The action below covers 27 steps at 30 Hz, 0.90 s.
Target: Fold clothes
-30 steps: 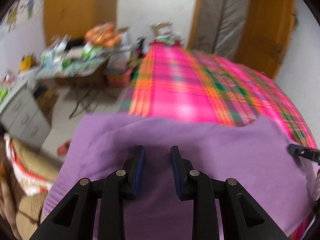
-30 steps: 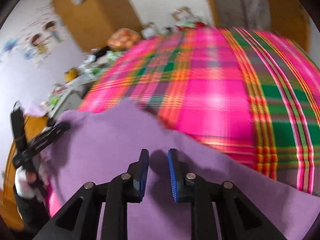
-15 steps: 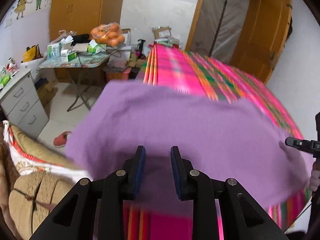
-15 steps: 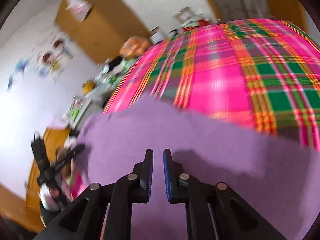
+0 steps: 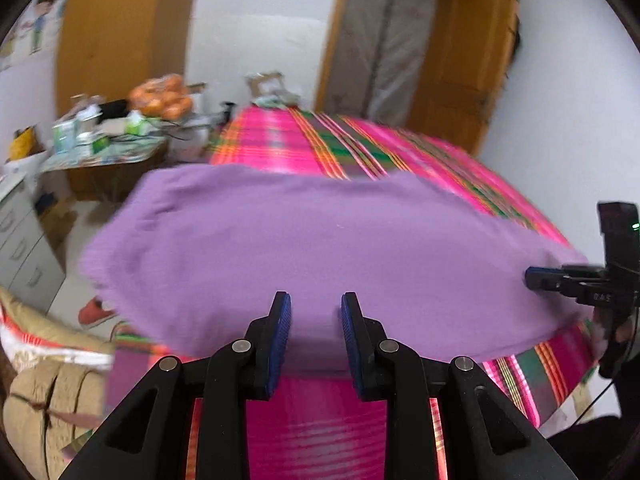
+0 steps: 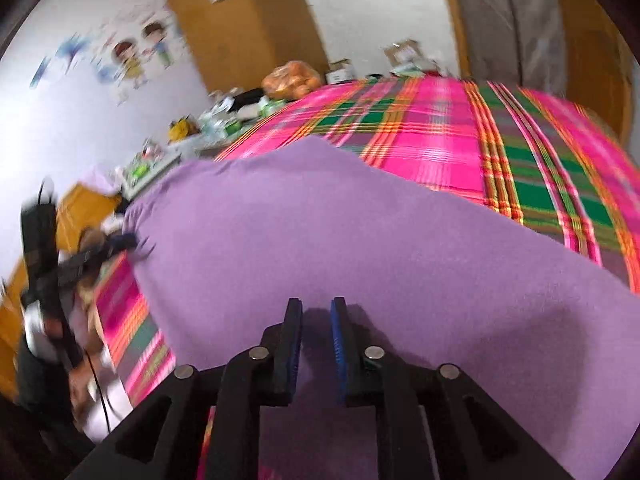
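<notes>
A purple cloth (image 5: 320, 240) billows above the pink plaid bed (image 5: 400, 148), its near edge raised off the cover. My left gripper (image 5: 314, 304) has that edge between its blue pads, with a gap showing. In the right wrist view it (image 6: 128, 240) pinches the cloth's left corner, where wrinkles radiate. My right gripper (image 6: 316, 308) has the purple cloth (image 6: 360, 232) between its close-set pads, and its jaws are opening. In the left wrist view its tip (image 5: 534, 280) sits on the cloth's right edge. The plaid bed (image 6: 520, 140) stretches beyond.
A cluttered table (image 5: 104, 148) and grey drawers (image 5: 24, 248) stand left of the bed. A red slipper (image 5: 94, 312) lies on the floor and a tied bundle (image 5: 40, 400) is near left. A wooden door (image 5: 460, 60) is behind the bed. A hand (image 5: 624, 332) holds the right gripper.
The cloth's near edge has come up off the bed and travelled forward with both grippers. Pink cover now shows beneath the left gripper. The right gripper has rolled.
</notes>
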Available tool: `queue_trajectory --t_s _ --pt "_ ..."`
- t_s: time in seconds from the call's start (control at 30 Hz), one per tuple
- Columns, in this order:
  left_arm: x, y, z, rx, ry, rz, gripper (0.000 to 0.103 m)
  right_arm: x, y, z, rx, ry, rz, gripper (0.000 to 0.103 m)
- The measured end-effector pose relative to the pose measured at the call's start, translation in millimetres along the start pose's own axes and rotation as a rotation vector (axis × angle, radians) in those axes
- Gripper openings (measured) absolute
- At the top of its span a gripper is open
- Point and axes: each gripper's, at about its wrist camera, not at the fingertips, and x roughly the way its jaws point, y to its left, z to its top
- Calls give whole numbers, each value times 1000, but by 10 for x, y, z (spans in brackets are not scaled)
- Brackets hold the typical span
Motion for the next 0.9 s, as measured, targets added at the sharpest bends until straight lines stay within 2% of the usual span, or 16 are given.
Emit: queue_trajectory --t_s 0.13,0.23,0.33,0.43,0.53,0.7,0.83,0.9 --pt "124 -169 2 68 30 52 27 -224 -61 -213 -29 -4 17 15" --pt "92 -199 18 71 43 41 27 -333 -39 -315 -90 -5 13 15" --pt "18 -278 49 69 18 -16 27 -396 40 -341 -153 -7 10 15" --pt "-4 -486 58 129 11 -102 27 -440 116 -358 -200 -12 15 15" --pt "29 -744 -5 195 36 -209 27 -361 219 -363 -217 -5 39 15" --pt "85 -1133 -100 269 64 -335 27 -263 343 -319 -183 -34 83 15" --pt "78 -1366 -244 383 46 -336 30 -246 386 -382 -200 -34 85 16" --pt "76 -1362 -256 390 36 -341 30 -279 376 -426 -207 -39 80 16"
